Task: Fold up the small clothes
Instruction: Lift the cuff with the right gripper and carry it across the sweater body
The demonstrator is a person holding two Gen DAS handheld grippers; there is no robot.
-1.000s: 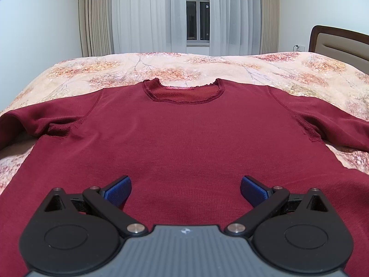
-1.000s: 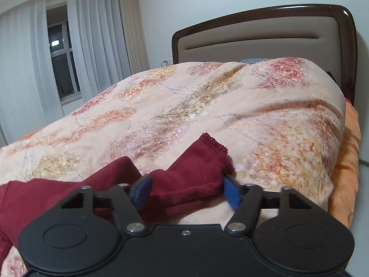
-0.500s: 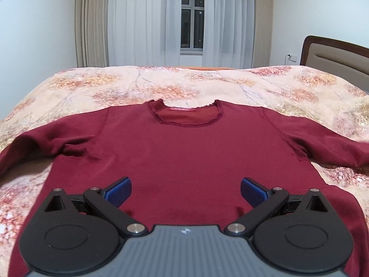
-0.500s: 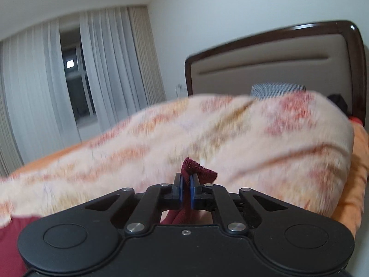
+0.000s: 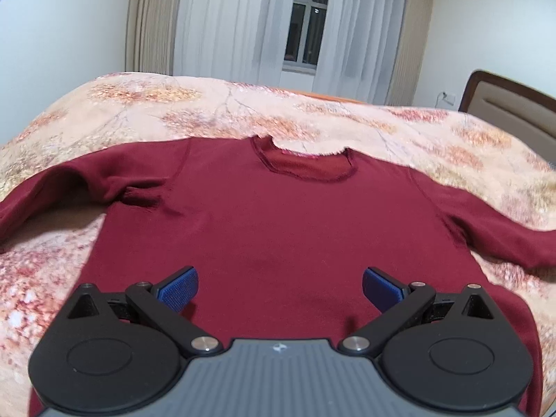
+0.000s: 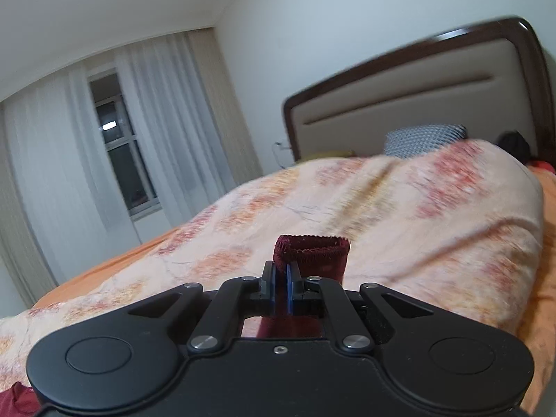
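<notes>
A dark red long-sleeved sweater (image 5: 285,229) lies flat, front up, on the floral bedspread (image 5: 243,111), neckline away from me, both sleeves spread sideways. My left gripper (image 5: 279,286) is open and empty, hovering above the sweater's lower body. My right gripper (image 6: 280,286) is shut on the cuff of the sweater's right sleeve (image 6: 311,253) and holds it lifted off the bed; the cuff stands up above the fingertips. The rest of that sleeve is hidden behind the gripper body.
A padded headboard (image 6: 417,93) with a dark wooden frame and a patterned pillow (image 6: 424,135) stand at the right end of the bed. A curtained window (image 5: 305,31) is behind the bed. An orange sheet (image 6: 542,243) shows at the bed's edge.
My right gripper closed on the sleeve cuff and lifted it off the bedspread. My left gripper stayed open and pulled back and up, so more of the sweater shows.
</notes>
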